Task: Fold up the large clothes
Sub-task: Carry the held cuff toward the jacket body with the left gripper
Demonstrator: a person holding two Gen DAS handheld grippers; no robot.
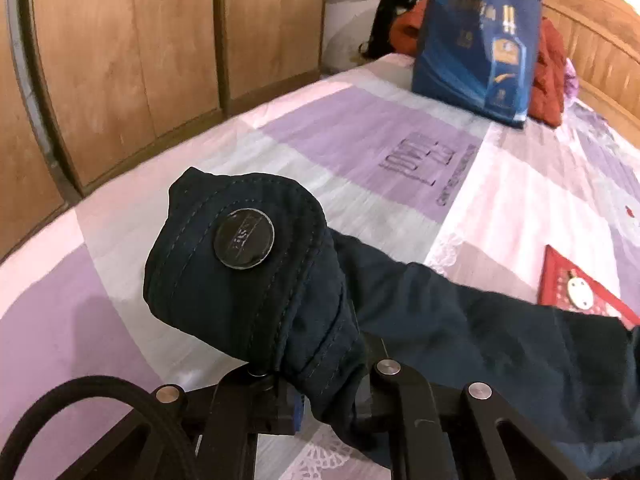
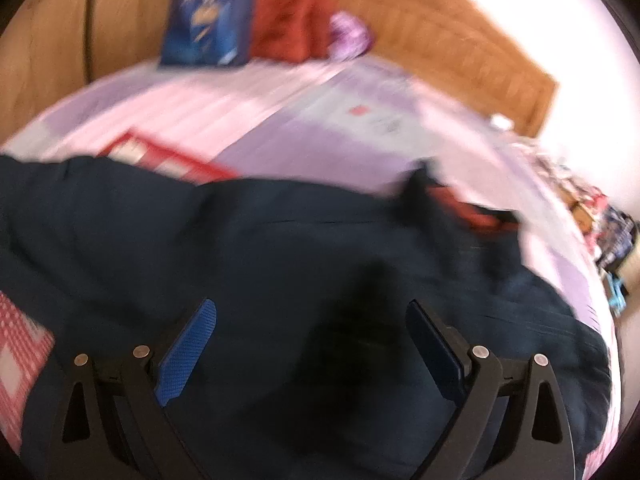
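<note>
Left gripper point(image 1: 316, 396) pinched tight on the cuff point(image 1: 248, 264) of the dark navy jacket point(image 1: 480, 344), cuff bunched up over the fingers with its round black button point(image 1: 243, 237) facing the camera; the sleeve runs off to the gripper's right toward the rest of the garment. Ahead of it a wide bare stretch of purple-and-white bedsheet point(image 1: 360, 152), wardrobe doors point(image 1: 120, 60) along the bed's far-left edge, blue shopping bag point(image 1: 476, 44) and red clothing point(image 1: 550, 72) well ahead by the wooden headboard point(image 1: 600, 36). Red flat item point(image 1: 576, 284) lies to the right, its near edge going under the sleeve. Gripper angled down at the bed, cuff lifted off the sheet. Right gripper point(image 2: 312, 352) spread wide, blue pads point(image 2: 188, 352) apart, nothing between them; jacket body spreads directly beneath and ahead of it, view blurred. Open sheet beyond the jacket's far edge, bed edge curving close on its right, clutter past that edge too blurred to name. Red-checked fabric point(image 2: 20, 360) at its near left. It also tilts downward.
</note>
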